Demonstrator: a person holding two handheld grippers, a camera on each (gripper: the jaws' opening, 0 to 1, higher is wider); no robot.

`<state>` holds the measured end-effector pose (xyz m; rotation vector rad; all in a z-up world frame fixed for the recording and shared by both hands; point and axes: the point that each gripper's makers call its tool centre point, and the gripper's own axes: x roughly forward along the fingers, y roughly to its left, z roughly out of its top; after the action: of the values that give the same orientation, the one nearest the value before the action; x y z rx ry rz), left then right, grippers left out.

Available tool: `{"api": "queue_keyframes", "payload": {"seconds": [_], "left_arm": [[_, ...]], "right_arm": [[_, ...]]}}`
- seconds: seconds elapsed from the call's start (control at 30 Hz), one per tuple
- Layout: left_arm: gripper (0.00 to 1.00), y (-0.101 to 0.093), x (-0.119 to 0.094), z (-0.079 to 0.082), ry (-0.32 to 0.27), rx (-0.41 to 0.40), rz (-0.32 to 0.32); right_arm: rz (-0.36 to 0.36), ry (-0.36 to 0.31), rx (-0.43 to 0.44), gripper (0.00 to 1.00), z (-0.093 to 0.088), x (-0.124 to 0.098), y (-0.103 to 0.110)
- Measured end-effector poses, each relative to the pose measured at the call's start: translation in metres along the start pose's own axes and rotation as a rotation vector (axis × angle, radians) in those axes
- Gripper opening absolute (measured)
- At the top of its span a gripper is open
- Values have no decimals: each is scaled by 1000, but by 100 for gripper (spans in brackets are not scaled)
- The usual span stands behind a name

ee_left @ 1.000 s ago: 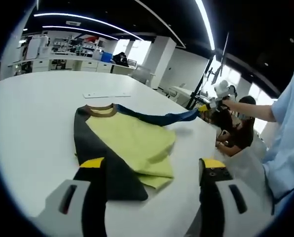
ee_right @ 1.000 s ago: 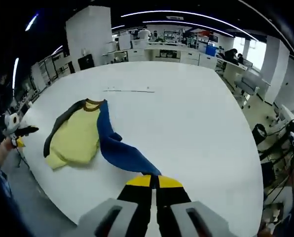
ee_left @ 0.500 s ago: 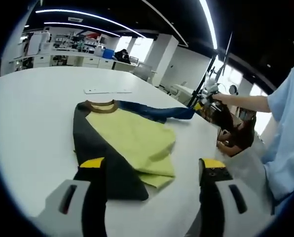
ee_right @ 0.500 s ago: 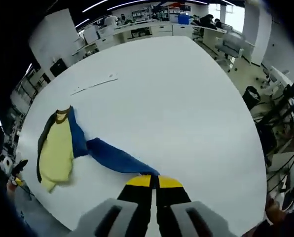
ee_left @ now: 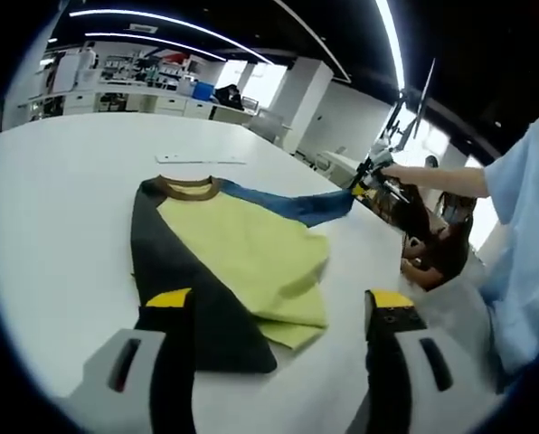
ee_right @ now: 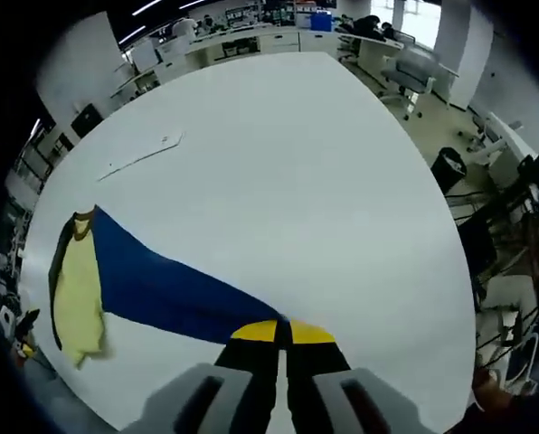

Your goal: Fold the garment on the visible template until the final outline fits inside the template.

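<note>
White round table (ee_right: 297, 163); right claw (ee_right: 282, 333) pinching soft garment (ee_right: 161, 289).

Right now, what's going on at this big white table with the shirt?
A person is folding a garment on a white table with two handheld grippers. The right gripper is shut on the blue sleeve and holds it stretched out sideways, away from the yellow body. The left gripper hangs open just short of the hem, holding nothing. The dark sleeve lies along the body.
</note>
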<state>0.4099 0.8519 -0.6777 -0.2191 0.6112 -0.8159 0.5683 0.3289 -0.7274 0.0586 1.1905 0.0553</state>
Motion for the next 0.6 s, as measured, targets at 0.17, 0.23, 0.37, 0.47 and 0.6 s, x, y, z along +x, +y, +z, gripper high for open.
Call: {"api": "queue_keyframes", "payload": {"seconds": [0.17, 0.23, 0.37, 0.47, 0.6], "left_arm": [[74, 3, 2, 4, -11, -13, 11], [74, 5, 2, 4, -9, -13, 17], [74, 10, 3, 2, -5, -29, 29], [74, 12, 5, -1, 7, -32, 34], [74, 13, 8, -3, 10, -43, 36]], "right_arm": [[-20, 28, -15, 0, 10, 25, -9], [-19, 25, -16, 0, 15, 33, -9], [-11, 5, -17, 0, 26, 46, -6], [-13, 26, -36, 0, 24, 57, -6], [-13, 44, -42, 0, 17, 62, -2]]}}
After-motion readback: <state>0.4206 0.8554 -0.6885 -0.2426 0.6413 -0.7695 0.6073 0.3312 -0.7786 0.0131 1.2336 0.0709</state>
